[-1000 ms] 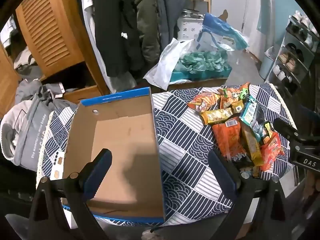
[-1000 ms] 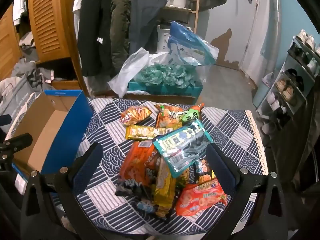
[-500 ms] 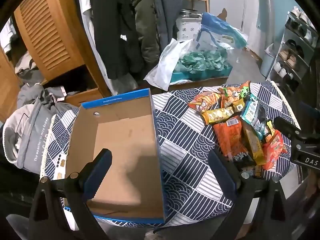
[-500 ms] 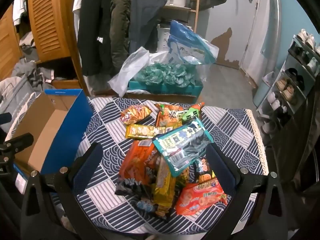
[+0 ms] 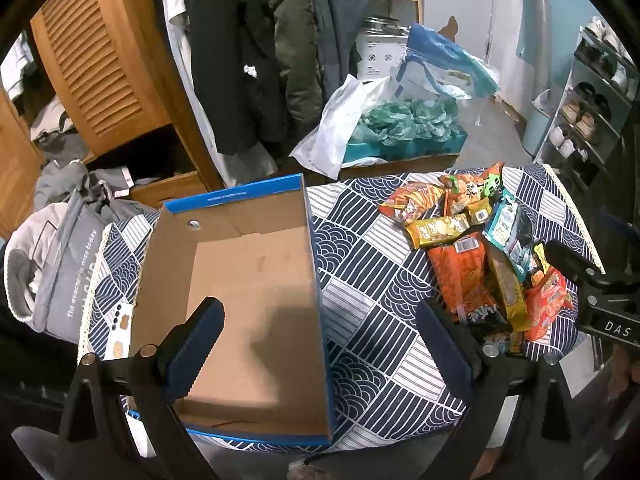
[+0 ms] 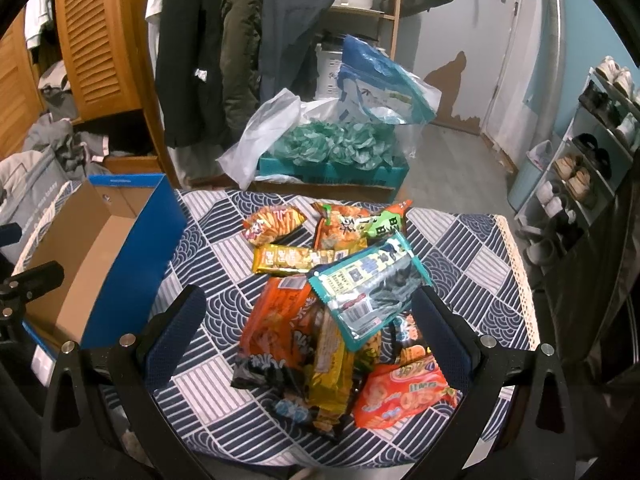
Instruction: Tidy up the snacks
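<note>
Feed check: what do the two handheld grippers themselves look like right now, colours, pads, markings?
Both match: the left gripper and the right gripper have black angular frames with silver round bolts, each carrying two dark blue textured finger pads. In the left wrist view the right gripper's black body bears white letters "DAS". No cables or sleeves show.

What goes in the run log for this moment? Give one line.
phase: pre-grasp | left gripper: open, over box | right gripper: open, over snack pile | box: no snacks visible inside | tablecloth: pile intact
</note>
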`<state>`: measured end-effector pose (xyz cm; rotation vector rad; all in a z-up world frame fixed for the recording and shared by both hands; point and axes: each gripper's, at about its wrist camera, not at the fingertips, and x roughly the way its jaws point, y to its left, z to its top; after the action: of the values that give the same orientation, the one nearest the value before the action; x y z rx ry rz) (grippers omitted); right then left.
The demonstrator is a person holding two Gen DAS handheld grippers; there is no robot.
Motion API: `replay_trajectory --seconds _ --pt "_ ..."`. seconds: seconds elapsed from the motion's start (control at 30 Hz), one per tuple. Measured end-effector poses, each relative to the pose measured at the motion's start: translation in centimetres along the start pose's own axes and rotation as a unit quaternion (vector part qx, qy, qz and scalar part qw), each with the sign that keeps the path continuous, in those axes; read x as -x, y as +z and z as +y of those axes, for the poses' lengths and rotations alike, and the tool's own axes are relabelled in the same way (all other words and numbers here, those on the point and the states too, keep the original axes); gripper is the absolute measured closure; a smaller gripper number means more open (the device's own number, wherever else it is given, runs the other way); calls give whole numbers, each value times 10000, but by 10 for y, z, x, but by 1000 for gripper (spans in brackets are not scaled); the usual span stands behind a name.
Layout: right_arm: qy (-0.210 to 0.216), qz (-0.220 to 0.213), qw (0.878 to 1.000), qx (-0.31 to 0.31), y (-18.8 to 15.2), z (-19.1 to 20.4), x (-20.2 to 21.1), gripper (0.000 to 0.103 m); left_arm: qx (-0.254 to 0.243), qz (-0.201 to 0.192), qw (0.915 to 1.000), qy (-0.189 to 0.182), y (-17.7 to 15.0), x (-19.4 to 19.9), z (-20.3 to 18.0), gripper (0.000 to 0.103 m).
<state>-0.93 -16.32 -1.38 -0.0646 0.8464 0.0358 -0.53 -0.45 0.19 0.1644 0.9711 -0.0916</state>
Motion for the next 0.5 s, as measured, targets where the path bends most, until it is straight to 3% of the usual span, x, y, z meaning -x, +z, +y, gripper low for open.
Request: replay_trajectory --seconds 0.5 --pt "8 23 10000 -6 3 -1 0 2 29 28 10000 -26 0 -1 1 5"
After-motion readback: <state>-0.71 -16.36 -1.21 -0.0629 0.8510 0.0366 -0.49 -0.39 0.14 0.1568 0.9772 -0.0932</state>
